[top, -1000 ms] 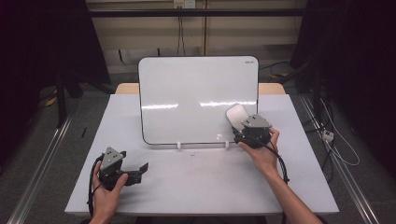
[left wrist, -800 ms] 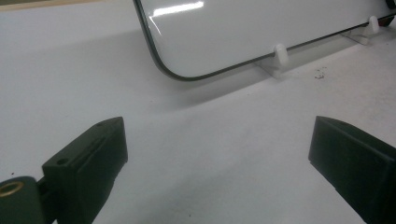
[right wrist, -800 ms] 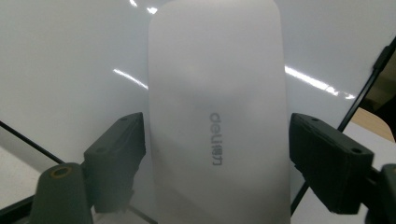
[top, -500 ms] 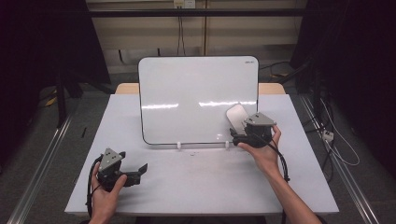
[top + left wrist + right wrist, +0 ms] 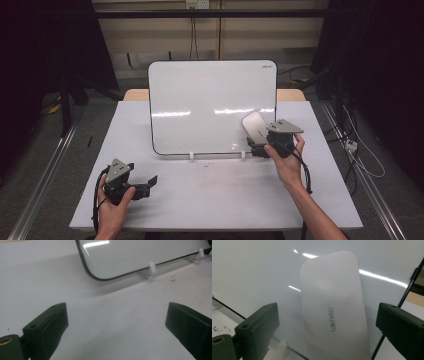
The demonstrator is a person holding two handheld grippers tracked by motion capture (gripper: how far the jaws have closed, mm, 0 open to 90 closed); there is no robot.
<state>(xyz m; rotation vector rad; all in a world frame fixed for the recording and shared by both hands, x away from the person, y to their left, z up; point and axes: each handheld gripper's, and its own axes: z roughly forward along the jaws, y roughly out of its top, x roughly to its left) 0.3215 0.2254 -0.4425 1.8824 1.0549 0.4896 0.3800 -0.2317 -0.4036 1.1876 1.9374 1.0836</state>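
- Whiteboard (image 5: 212, 107) stands propped near-upright on two small white feet (image 5: 152, 267) at mid-counter (image 5: 225, 195), face toward the person.
- White eraser (image 5: 334, 307) lies flat against the board's lower right face, probably magnetic.
- Right gripper (image 5: 265, 145) is level with the eraser, fingers spread wide either side of it, gripping nothing.
- Left gripper (image 5: 145, 182) sits low at the near-left counter, fingers wide apart, empty.
- Bare counter lies ahead of the board; the board's right edge runs just beside the eraser.
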